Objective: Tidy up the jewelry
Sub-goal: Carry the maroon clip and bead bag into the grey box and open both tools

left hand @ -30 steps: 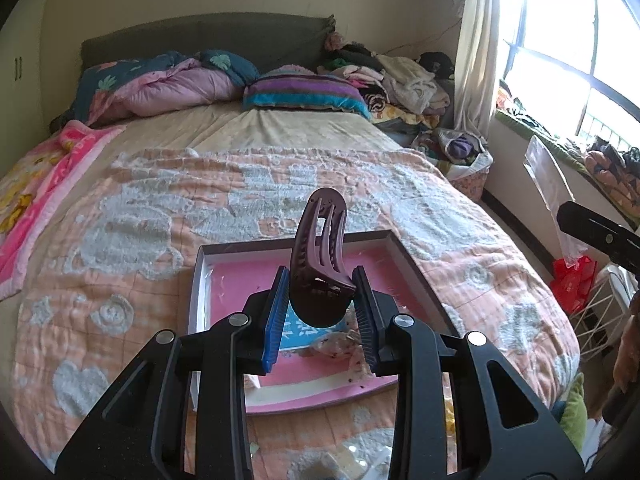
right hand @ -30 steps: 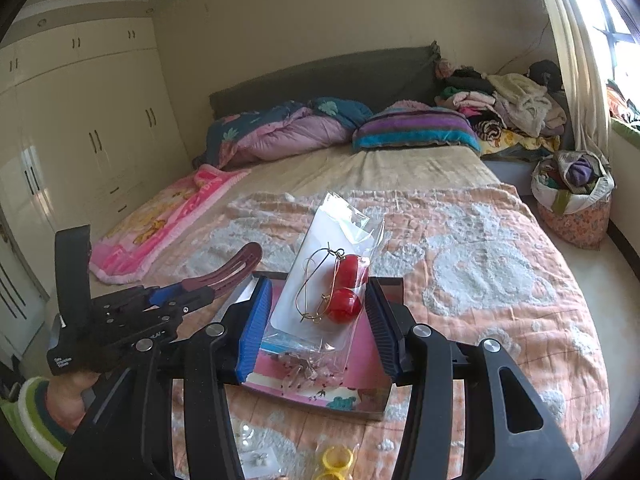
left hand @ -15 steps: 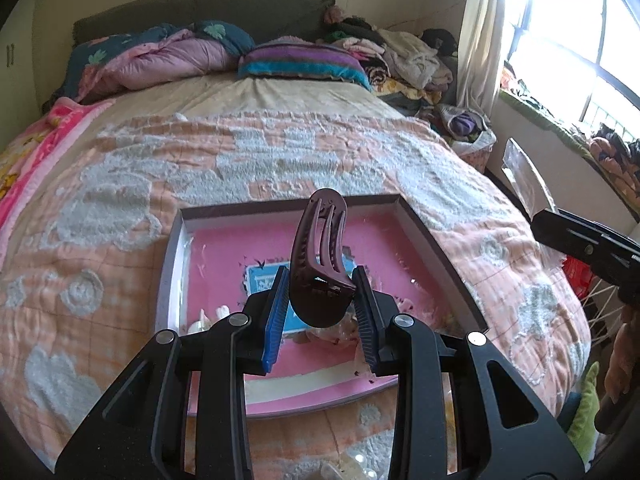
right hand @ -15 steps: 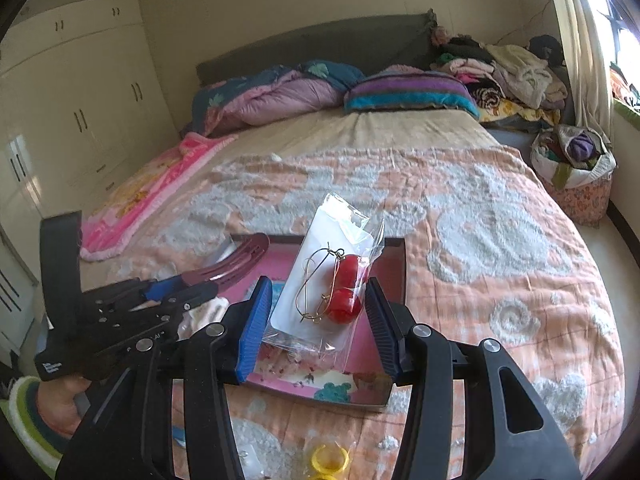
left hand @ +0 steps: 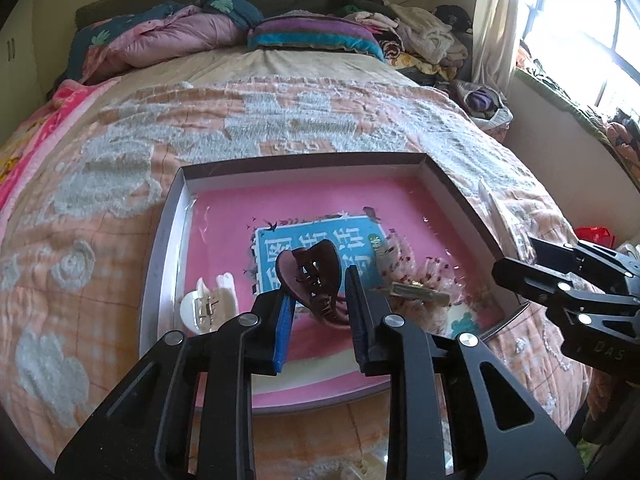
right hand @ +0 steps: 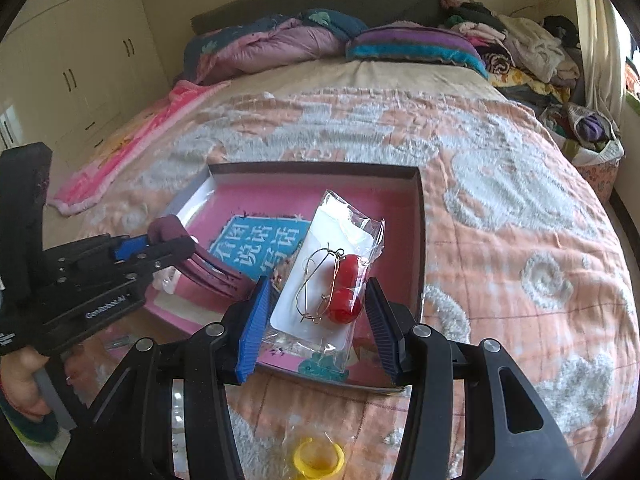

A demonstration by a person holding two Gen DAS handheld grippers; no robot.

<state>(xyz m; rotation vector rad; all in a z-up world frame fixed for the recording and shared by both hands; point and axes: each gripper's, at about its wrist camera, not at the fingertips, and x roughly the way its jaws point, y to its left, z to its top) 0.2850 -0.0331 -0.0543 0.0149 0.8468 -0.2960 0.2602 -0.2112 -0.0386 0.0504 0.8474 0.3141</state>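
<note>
A shallow box (left hand: 304,160) with a pink floor lies on the peach bedspread. My left gripper (left hand: 319,292) hangs just over its near part, jaws closing and pressing on the handles of a dark maroon hair claw (left hand: 312,276), whose teeth gape towards the floor. The right wrist view shows that claw (right hand: 208,270) low over the box (right hand: 312,168). My right gripper (right hand: 317,286) is shut on a clear bag (right hand: 328,280) holding a white card and a pair of red cherry earrings, above the box's near right corner. In the left wrist view it (left hand: 520,272) is at the right.
Inside the box lie a white hair claw (left hand: 208,304), a blue printed label (left hand: 320,240) and small clear packets (left hand: 420,280). A yellow round item (right hand: 318,460) sits on the spread in front of the box. Quilts and pillows (left hand: 200,36) are piled at the headboard.
Both grippers have come down towards the box. The maroon claw, upright and closed before, now tips forward with its teeth spread as the left jaws squeezed it.
</note>
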